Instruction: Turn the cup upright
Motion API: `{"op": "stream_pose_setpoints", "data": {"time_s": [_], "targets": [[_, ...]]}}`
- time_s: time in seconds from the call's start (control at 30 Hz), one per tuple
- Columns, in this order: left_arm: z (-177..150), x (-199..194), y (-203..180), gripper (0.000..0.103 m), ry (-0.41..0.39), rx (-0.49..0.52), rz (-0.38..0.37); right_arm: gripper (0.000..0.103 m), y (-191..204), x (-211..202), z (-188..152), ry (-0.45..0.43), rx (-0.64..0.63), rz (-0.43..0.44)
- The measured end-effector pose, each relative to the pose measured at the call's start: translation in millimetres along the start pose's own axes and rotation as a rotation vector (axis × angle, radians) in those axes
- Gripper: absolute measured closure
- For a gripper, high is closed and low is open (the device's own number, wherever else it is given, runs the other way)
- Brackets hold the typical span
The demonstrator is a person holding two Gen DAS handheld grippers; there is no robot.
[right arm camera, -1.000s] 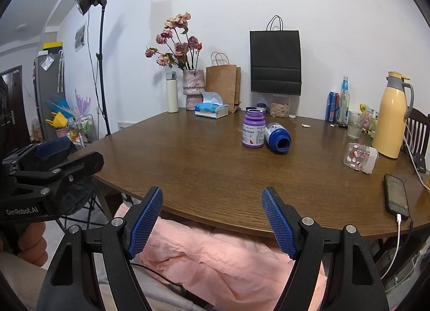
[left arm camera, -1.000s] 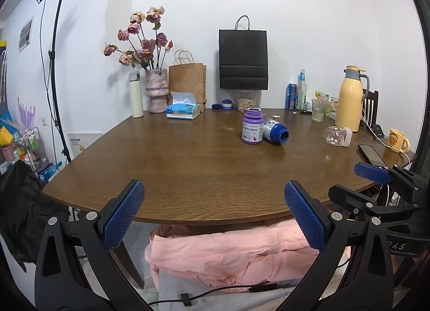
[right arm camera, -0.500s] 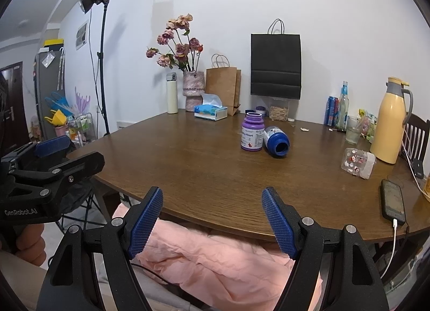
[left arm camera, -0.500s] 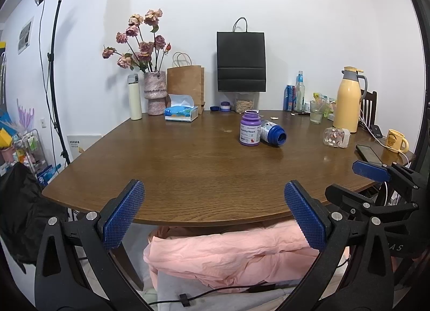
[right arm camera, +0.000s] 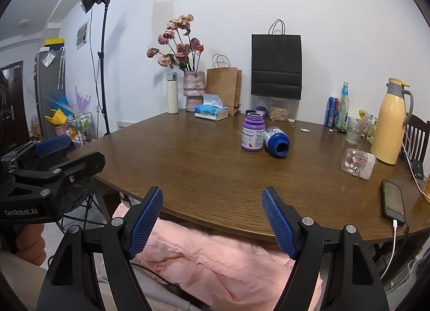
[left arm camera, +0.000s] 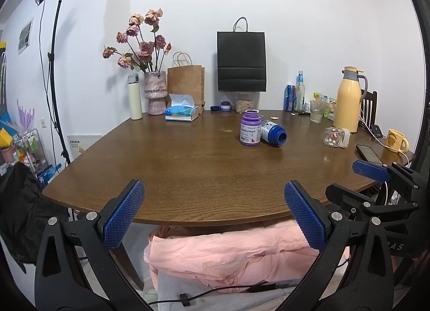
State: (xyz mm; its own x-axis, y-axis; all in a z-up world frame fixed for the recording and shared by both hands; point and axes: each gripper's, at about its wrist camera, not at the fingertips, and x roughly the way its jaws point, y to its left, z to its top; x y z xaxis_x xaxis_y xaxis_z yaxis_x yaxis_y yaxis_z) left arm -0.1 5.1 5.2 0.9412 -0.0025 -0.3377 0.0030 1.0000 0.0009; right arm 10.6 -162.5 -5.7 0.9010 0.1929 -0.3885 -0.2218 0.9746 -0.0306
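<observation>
Both open grippers (left arm camera: 214,214) (right arm camera: 212,221), blue cup (right arm camera: 276,141) toppled well beyond

The phone (right arm camera: 393,201) cable runs off the picture's edge. Labels on the blue bottle (left arm camera: 272,132) are too small to read; the yellow mug (left arm camera: 396,140) perhaps shows a printed face.

We see wood-grain table (left arm camera: 188,165) w/ soft sheen, glossy blue plastic cup (right arm camera: 276,141) on its side, shiny purple plastic bottle (right arm camera: 252,136), matt paper bags, brown (left arm camera: 185,85) & black (left arm camera: 241,62), textured blue pads (left arm camera: 123,214) on matt black gripper arms, crumpled pink cloth (right arm camera: 215,265).
</observation>
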Motion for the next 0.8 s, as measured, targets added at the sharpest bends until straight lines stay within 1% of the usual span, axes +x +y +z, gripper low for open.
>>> {"op": "stream_pose_setpoints", "data": {"time_s": [0.6, 0.8], "targets": [[0.3, 0.2, 0.3, 0.0, 0.001, -0.002, 0.0, 0.022, 0.0, 1.4, -0.1, 0.002, 0.001, -0.002], [-1.9, 4.2, 1.7, 0.0, 0.022, -0.005, -0.007, 0.022, -1.9, 1.2, 1.4, -0.002, 0.01, -0.003]]}}
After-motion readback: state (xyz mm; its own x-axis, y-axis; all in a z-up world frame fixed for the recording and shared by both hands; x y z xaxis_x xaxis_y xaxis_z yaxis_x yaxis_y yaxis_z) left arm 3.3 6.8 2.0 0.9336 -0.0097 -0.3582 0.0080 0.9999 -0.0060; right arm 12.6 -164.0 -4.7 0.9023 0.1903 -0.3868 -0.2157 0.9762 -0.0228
